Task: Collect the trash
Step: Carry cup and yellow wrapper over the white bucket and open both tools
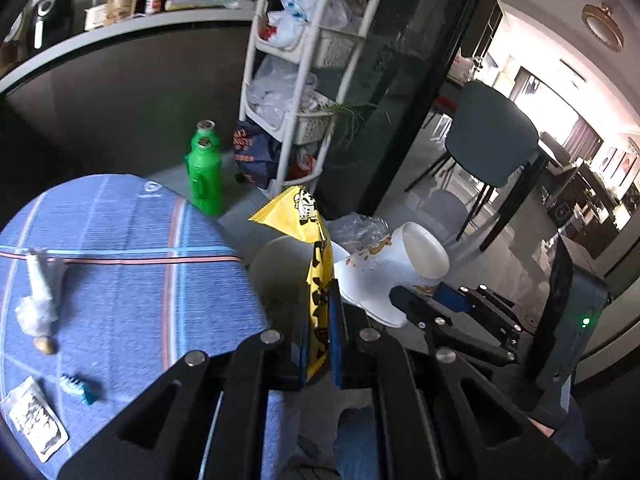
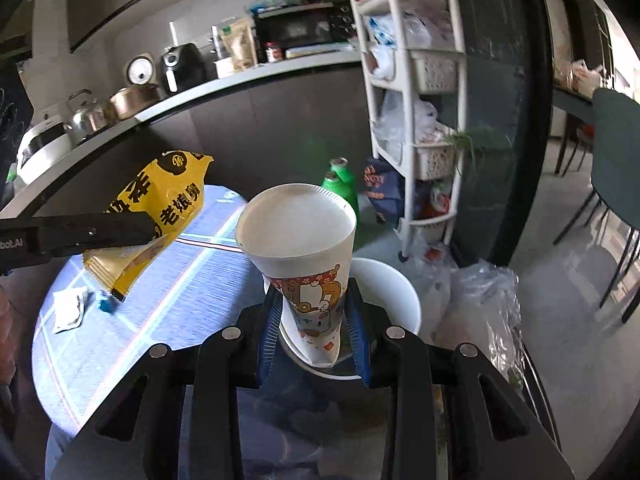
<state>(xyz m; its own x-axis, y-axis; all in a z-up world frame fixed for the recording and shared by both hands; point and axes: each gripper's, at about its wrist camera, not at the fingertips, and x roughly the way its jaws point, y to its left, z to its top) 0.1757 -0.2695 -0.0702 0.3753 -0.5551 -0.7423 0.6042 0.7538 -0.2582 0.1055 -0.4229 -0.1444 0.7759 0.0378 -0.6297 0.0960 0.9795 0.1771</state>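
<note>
My left gripper [image 1: 318, 308] is shut on a yellow snack bag [image 1: 310, 236], held upright over a white bin [image 1: 276, 272] beside the table; the bag also shows in the right wrist view [image 2: 160, 208]. My right gripper [image 2: 314, 304] is shut on a white paper cup [image 2: 304, 248] with a cartoon print, squashed at its base, above the white bin [image 2: 400, 292]. The cup also shows in the left wrist view [image 1: 400, 264]. On the round blue tablecloth [image 1: 120, 292] lie a crumpled white wrapper [image 1: 38, 300], a small sachet [image 1: 34, 420] and a teal bit [image 1: 76, 388].
Two green bottles [image 1: 204, 172] stand on the floor beyond the table. A white basket rack [image 1: 304, 72] with plastic bags stands behind them. A clear plastic bag [image 2: 492, 312] lies right of the bin. A dark chair [image 1: 488, 148] stands at right. A kitchen counter [image 2: 200, 92] runs behind.
</note>
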